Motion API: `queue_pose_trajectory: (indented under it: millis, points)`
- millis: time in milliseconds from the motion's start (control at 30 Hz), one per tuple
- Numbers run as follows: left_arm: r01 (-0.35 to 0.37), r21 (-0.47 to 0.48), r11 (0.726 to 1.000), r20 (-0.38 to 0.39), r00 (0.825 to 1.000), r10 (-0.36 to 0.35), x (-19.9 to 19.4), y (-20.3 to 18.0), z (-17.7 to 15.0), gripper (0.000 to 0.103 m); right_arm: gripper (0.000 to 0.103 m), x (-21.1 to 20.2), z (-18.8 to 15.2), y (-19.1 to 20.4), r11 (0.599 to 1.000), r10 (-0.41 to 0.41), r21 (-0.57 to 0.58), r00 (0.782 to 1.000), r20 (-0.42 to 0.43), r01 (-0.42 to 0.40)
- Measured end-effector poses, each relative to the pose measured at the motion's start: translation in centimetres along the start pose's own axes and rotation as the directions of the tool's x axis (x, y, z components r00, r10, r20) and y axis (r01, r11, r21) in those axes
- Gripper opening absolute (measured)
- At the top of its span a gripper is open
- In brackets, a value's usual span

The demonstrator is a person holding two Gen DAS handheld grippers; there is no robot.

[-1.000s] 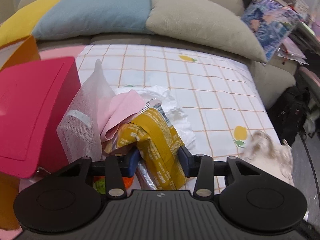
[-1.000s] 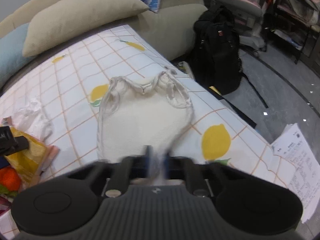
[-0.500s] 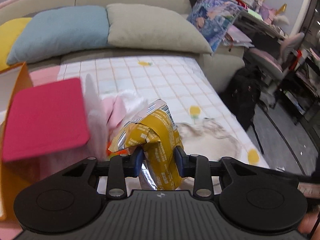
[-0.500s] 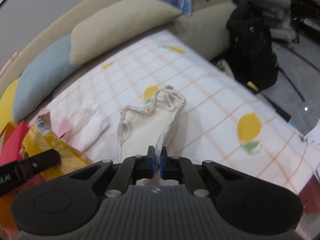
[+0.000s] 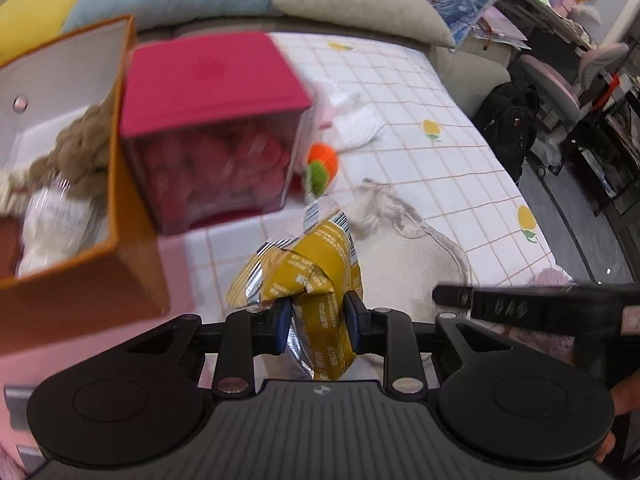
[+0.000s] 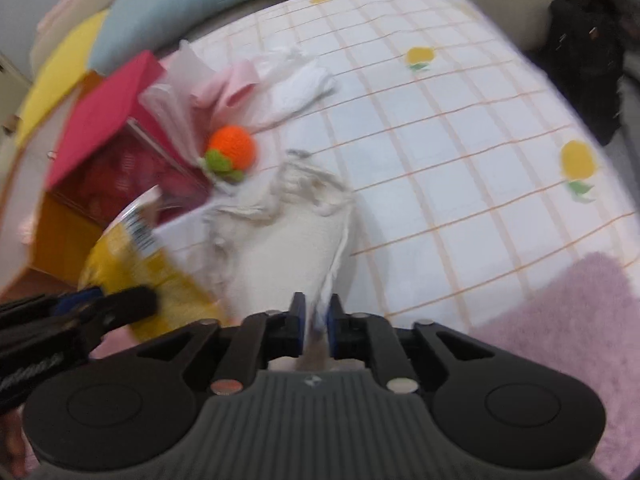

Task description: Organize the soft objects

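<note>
My left gripper (image 5: 318, 326) is closing on a crumpled yellow snack bag (image 5: 316, 272), its pads pressing the bag's sides, and holds it above the bed sheet beside the open orange box (image 5: 132, 248). In the right wrist view the same snack bag (image 6: 132, 264) shows at the lower left. My right gripper (image 6: 316, 320) is opening; the edge of a cream drawstring bag (image 6: 288, 248) still hangs between its parted jaws. The rest of the bag lies on the sheet. An orange knitted ball (image 6: 232, 148) rests just beyond it.
A clear box with a red lid (image 5: 208, 80) stands against the orange box, which holds a braided rope toy (image 5: 80, 148). White cloth (image 6: 300, 88) and pink cloth (image 6: 228, 84) lie behind the ball. Pillows line the back; a purple fluffy blanket (image 6: 568, 320) covers the near right.
The left gripper lifted the snack bag out of the pile and swung toward the orange box. The right gripper dragged the cream bag toward the pile, then its jaws parted.
</note>
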State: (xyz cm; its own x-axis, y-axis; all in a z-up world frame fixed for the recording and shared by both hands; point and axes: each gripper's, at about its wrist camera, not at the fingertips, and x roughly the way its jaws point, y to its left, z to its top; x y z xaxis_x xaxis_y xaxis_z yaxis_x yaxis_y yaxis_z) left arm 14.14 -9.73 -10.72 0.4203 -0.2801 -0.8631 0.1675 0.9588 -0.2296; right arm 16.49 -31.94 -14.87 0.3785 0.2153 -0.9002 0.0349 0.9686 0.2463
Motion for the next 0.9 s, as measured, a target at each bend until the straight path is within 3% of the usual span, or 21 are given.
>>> queue_pose_trajectory:
  millis: [33,100,133,367,467,533,667,800,900]
  points:
    - [0.001,-0.009,1.000,0.000,1.000,-0.001,-0.2,0.4,-0.2,0.031,0.056,-0.4,0.0,-0.2,1.000,0.005,0.001,1.000,0.022,-0.005]
    - [0.002,-0.015,1.000,-0.002,1.000,-0.002,-0.3,1.1,-0.5,0.031,0.088,-0.7,0.2,-0.2,1.000,0.009,-0.010,0.998,0.068,-0.008]
    - [0.003,-0.026,1.000,-0.007,1.000,-0.003,-0.2,1.5,-0.6,0.031,0.092,-0.7,0.5,-0.3,1.000,0.011,-0.016,0.997,0.078,-0.010]
    - [0.033,-0.146,0.989,-0.009,0.999,-0.034,0.9,3.7,-0.8,0.031,0.092,3.9,3.3,-0.4,1.000,-0.004,0.003,1.000,0.020,0.004]
    - [0.035,-0.160,0.987,-0.005,0.999,-0.036,1.1,3.9,-0.9,0.031,0.094,5.3,3.7,0.4,1.000,0.019,-0.013,1.000,-0.009,-0.019]
    - [0.035,-0.164,0.986,-0.001,0.999,-0.035,1.2,4.0,-0.9,0.031,0.101,6.3,3.4,1.3,0.999,0.032,-0.035,0.998,-0.052,-0.034]
    - [0.028,-0.170,0.985,-0.008,1.000,-0.029,1.7,4.1,-1.0,0.030,0.101,6.5,2.6,3.1,0.989,0.085,-0.110,0.992,-0.090,-0.094]
    - [0.031,-0.177,0.984,-0.004,0.999,-0.032,1.8,4.4,-1.2,0.030,0.100,7.0,1.7,5.2,0.976,0.000,-0.216,0.996,-0.084,-0.018]
    - [0.036,-0.182,0.983,-0.004,0.999,-0.037,1.8,4.5,-1.3,0.030,0.090,6.8,1.4,6.0,0.965,-0.010,-0.263,0.997,-0.073,-0.009]
